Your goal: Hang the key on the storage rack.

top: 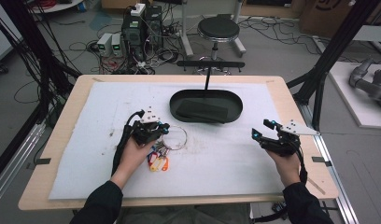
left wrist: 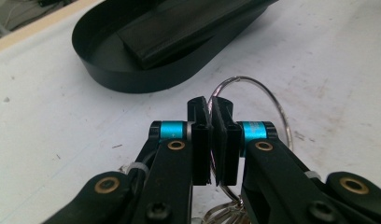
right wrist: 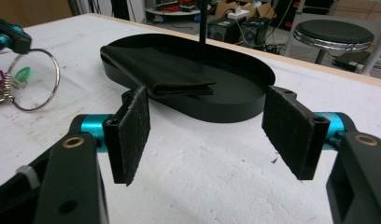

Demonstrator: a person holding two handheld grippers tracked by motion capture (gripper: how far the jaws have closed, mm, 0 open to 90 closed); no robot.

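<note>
Between my left gripper's [left wrist: 211,140] pads sits the wire of the key ring [left wrist: 254,100]: pads pressed together on it, clamped. Silver loop arcs up past the pad tips and round to the right in the left gripper view. From the high view, left gripper [top: 161,132] is at the left-centre of the white mat [top: 104,154], key ring [top: 175,137] just off its jaws toward the middle, loop lying roughly flat. Keys and coloured tags [top: 158,161] (red, yellow, blue) bunch beneath my left hand [top: 135,156], nearer me than the loop; can't tell if they're touching the mat or lifted.

Right gripper [right wrist: 216,137]: pads well apart, nothing between them, just bare mat. It's pointed at the black oval tray [right wrist: 235,105]. In the high view it's near the right edge of the mat [top: 268,137], well apart from the ring, held in my right hand [top: 285,164].

Tray [top: 177,105] sits toward the far side of the mat, middle, just beyond the ring but not touching it. Folded black cloth [right wrist: 165,70] lies inside it. Thin black post [top: 208,77] rises from the tray's far rim with a crossbar on top.

Mat covers most of the wooden table [top: 291,100]. Round stool [top: 218,29] on the floor beyond the table.
</note>
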